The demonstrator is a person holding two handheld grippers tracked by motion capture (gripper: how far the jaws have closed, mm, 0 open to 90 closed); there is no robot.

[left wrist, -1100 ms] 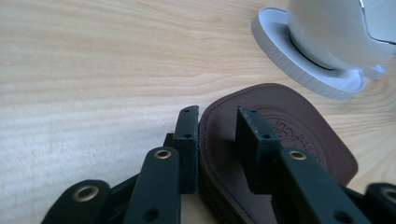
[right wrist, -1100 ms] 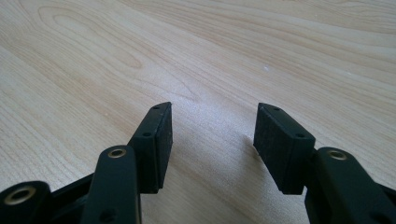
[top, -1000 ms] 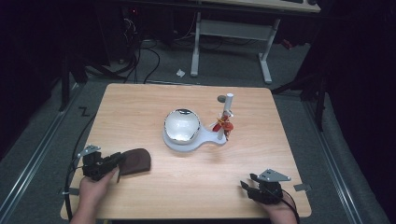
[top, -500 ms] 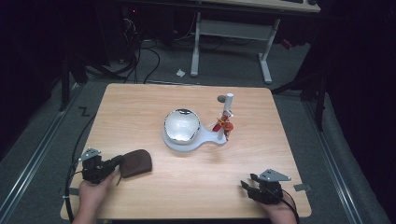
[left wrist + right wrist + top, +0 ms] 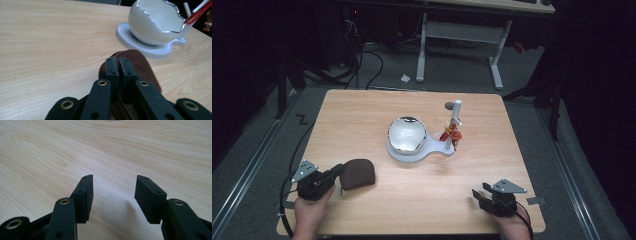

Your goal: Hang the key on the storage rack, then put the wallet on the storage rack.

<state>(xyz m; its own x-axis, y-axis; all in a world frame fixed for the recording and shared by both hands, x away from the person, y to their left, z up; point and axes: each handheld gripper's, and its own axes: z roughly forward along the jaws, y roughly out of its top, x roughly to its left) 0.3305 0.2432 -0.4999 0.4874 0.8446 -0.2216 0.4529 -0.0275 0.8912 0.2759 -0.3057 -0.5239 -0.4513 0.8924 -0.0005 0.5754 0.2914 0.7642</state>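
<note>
- Left gripper point(image 5: 337, 173) has its fingers clenched on the brown pouch point(image 5: 358, 173), near the white stand point(image 5: 412, 151) (grasp done).
- Right gripper point(image 5: 113, 195), fingers released and just narrowing, waits; carrying is left.

Dim room, light falling on the pale wooden tabletop point(image 5: 362, 115) alone. Grey carpet floor point(image 5: 262, 150) lying around it; white metal-legged desk point(image 5: 457, 35) standing beyond its far edge, black cables point(image 5: 362, 60) trailing nearby.

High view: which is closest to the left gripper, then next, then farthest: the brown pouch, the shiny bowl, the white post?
1. Brown pouch, right at the left gripper.
2. Shiny bowl, mid-table.
3. White post, behind the bowl, toward the right.
</note>
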